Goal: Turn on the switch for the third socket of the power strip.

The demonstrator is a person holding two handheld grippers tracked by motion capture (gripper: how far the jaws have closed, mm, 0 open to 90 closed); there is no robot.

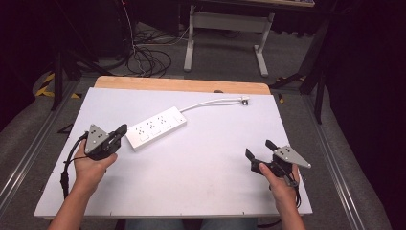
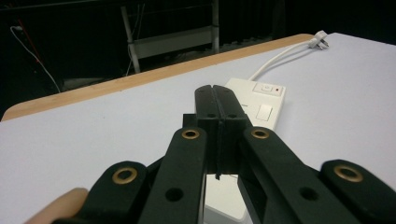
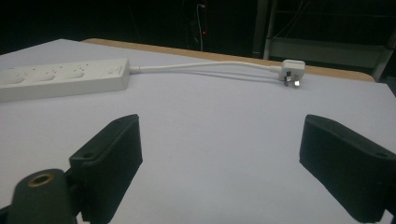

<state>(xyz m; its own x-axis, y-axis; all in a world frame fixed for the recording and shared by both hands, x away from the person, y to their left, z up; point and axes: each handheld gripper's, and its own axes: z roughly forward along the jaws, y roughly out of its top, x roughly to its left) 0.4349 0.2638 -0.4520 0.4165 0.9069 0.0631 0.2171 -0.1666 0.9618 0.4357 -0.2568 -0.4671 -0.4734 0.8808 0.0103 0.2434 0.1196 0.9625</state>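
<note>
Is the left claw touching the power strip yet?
Cannot tell. In the high view the shut left claw reaches the near end of the power strip with no visible gap, but the left gripper view hides the contact point behind the jaws.

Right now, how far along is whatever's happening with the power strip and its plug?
Nothing looks done yet. The white power strip lies flat on the table, its cord running to the plug, which lies loose near the far edge. In hand: the left claw, jaws shut with nothing between them, is at the strip's near end. The right claw is open, well apart from both. Any gripping or moving is still ahead.
</note>
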